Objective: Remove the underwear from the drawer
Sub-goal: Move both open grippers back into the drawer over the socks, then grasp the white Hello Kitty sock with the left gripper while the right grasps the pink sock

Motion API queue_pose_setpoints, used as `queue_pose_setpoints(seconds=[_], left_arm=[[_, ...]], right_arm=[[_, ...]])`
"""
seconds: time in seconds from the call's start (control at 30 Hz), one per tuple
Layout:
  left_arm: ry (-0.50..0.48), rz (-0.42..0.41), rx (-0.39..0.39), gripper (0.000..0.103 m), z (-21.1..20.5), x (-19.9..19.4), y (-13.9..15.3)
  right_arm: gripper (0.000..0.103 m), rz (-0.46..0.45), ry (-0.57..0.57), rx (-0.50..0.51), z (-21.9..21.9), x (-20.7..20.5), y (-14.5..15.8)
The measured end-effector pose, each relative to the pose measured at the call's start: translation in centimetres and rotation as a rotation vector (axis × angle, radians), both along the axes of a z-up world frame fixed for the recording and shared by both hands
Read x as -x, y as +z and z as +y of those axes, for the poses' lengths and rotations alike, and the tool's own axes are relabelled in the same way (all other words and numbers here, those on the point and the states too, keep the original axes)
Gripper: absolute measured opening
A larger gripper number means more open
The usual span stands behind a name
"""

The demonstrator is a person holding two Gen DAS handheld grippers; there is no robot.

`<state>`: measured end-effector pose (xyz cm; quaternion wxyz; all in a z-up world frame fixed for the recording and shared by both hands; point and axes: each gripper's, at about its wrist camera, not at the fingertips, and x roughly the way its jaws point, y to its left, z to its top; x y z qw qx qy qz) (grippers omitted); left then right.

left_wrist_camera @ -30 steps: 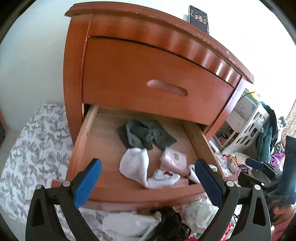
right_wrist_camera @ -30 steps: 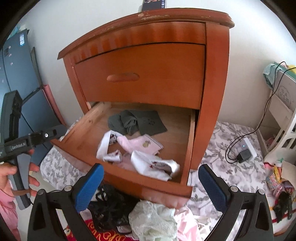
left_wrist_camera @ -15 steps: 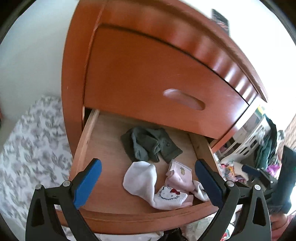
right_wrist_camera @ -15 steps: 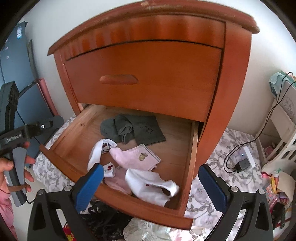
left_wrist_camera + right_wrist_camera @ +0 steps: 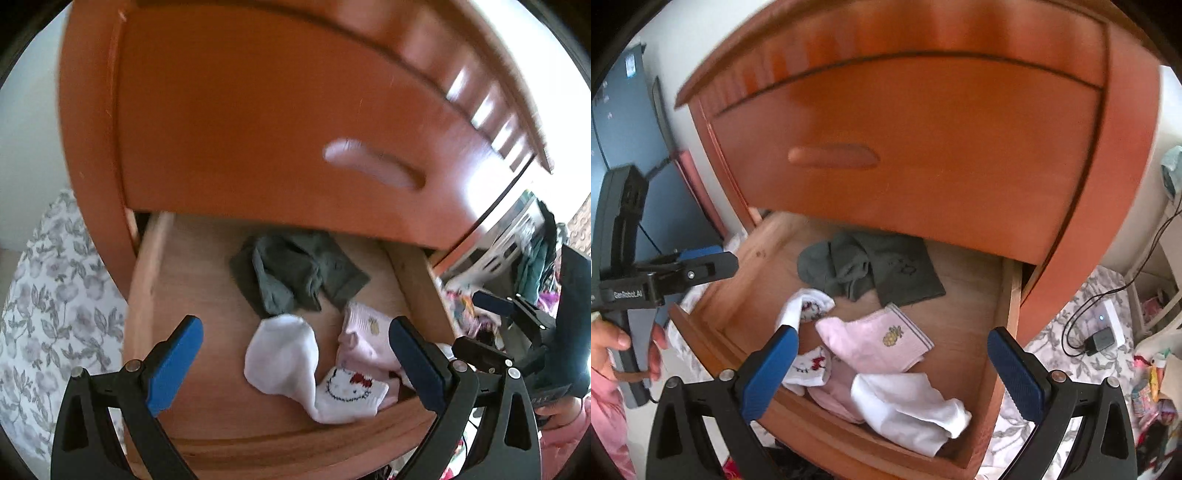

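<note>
The lower drawer (image 5: 142, 295) (image 5: 1006, 317) of a wooden nightstand stands pulled out. A crumpled dark grey-green piece of underwear (image 5: 295, 269) (image 5: 871, 269) lies at its back centre. In front of it lie white socks (image 5: 284, 354) (image 5: 908, 406), one with a cartoon face, and pink socks (image 5: 364, 332) (image 5: 875, 343). My left gripper (image 5: 294, 323) hovers open over the drawer's front, just short of the underwear, holding nothing. My right gripper (image 5: 891, 332) is open above the socks, also apart from the underwear. Each gripper shows in the other's view (image 5: 701, 260) (image 5: 495, 302).
The closed upper drawer (image 5: 295, 129) (image 5: 923, 147) with its recessed handle overhangs the back of the open one. A floral cloth (image 5: 48, 295) covers the floor on both sides. A charger and cable (image 5: 1100, 339) lie at the right, near a white rack (image 5: 498, 251).
Both grippers have moved forward and lower toward the open drawer, so its contents fill more of each view. Both stayed open. The clothes inside have not moved.
</note>
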<state>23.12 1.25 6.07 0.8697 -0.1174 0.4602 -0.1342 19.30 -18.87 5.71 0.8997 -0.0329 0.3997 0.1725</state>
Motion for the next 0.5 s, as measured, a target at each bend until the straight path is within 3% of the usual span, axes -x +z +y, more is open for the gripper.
queue_pose_setpoints(seconds=[0.1, 0.17, 0.23, 0.5], left_arm=[[-0.018, 0.067, -0.025, 0.101, -0.9, -0.8, -1.2], [-0.035, 0.114, -0.034, 0.100, -1.5, -1.2, -2.1], [-0.047, 0.147, -0.049, 0.100, -2.1, -1.6, -2.8], [-0.037, 0.233, -0.091, 0.100, -3.1, -3.3, -4.8]], right_arm=[[0.101, 0.066, 0.006, 0.008, 0.1, -0.8, -1.0], [0.092, 0.107, 0.006, 0.020, 0.1, -1.2, -1.8], [0.090, 0.137, 0.008, 0.024, 0.1, -1.5, -2.4], [0.080, 0.181, 0.078, 0.048, 2.7, -2.4, -3.4]])
